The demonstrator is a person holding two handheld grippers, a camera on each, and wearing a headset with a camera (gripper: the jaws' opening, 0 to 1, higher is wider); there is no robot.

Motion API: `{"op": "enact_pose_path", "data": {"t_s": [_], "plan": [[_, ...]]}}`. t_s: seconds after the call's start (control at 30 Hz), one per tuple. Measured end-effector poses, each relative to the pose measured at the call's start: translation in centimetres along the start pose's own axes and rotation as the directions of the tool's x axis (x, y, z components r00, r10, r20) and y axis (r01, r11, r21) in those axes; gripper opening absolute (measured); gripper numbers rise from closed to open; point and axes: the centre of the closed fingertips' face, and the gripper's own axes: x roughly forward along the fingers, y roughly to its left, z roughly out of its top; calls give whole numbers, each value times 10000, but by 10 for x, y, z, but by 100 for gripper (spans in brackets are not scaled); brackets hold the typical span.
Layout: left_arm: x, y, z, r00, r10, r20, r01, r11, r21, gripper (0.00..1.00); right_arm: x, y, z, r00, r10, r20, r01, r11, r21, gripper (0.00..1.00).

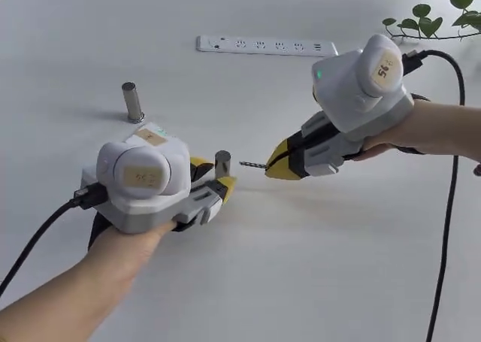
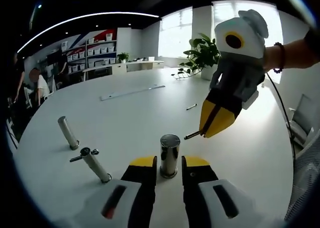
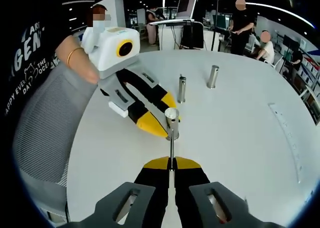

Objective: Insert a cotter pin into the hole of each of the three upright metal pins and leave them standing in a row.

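Three smooth steel pins stand on a glossy white table point(image 1: 316, 267) in a bright office: one bare pin point(image 1: 133, 101) far left, one fitted pin point(image 2: 92, 163), and one near pin point(image 1: 222, 161) clamped by the jaws of the left gripper point(image 1: 218, 178). The right gripper point(image 1: 276, 165) pinches one thin cotter pin point(image 1: 253, 164), its tip just beside the near pin.

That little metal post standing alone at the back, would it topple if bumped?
Probably: the metal pin is tall and narrow on a small foot, so a nudge near the top likely tips it. Being round, it would probably roll across the smooth table.
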Motion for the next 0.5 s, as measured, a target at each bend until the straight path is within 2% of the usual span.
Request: {"op": "enact_pose_path", "data": {"t_s": [0.07,0.3,0.4,0.5], "plan": [[2,1,0,9999,46,-92,-47,10000,-69,12,1,-1,3,10000,-87,7,87,10000,-26,0],[1,0,-1,9998,-97,-175,102,9996,263,12,5,0,9,10000,6,8,-6,9997,-254,0],[1,-1,-1,9996,-221,-189,228,9991,350,11,6,0,8,10000,-22,-77,19,9993,-366,0],[0,-4,-2,9981,-583,-192,592,9970,493,11,5,0,7,9999,-36,-114,31,9989,-472,0]]}}
